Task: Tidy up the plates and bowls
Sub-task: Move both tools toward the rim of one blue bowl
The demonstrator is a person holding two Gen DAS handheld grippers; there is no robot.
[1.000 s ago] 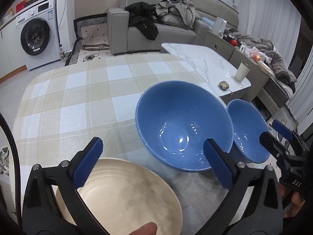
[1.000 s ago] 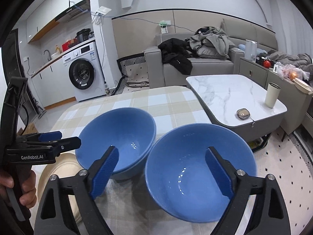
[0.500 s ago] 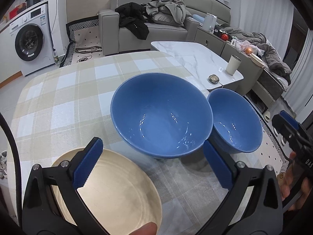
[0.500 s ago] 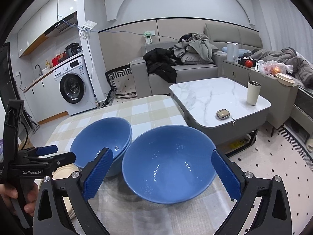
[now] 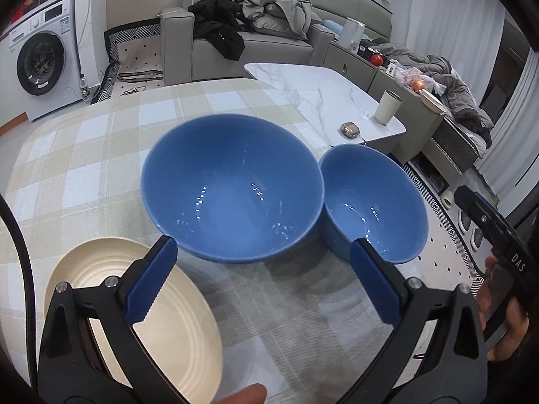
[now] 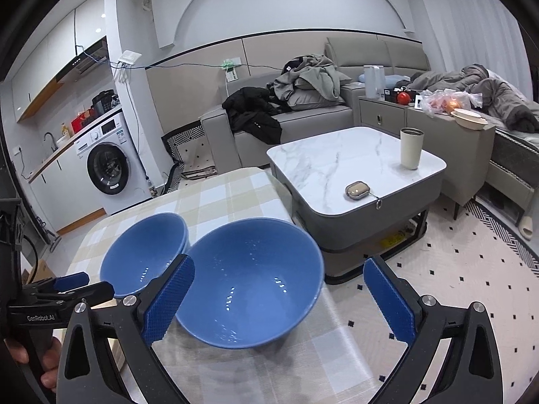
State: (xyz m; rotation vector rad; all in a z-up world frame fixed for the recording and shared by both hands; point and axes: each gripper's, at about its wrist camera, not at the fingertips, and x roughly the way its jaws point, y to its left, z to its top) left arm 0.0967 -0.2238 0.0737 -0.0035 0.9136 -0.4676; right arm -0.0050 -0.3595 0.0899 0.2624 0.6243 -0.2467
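Two blue bowls stand side by side, touching, on the checked tablecloth [image 5: 84, 155]. In the left wrist view the left bowl [image 5: 232, 188] is ahead and the right bowl [image 5: 374, 205] is at its right. A cream ribbed plate [image 5: 151, 316] lies near me at the lower left, partly under the left finger. My left gripper [image 5: 262, 282] is open and empty, above the table just short of the left bowl. In the right wrist view my right gripper [image 6: 279, 299] is open and empty, just short of the right bowl [image 6: 249, 282]; the left bowl [image 6: 145, 252] and the left gripper [image 6: 67, 286] lie to its left.
The right bowl sits close to the table's right edge [image 6: 323, 299]. Past that edge stands a marble coffee table [image 6: 353, 165] with a cup [image 6: 411, 148] and a small case [image 6: 357, 190]. A sofa [image 6: 279, 124] and washing machine [image 6: 107, 165] are behind.
Both grippers have drawn back and risen from the bowls, which now look smaller and farther ahead. Both stay open. The bowls and plate have not moved.
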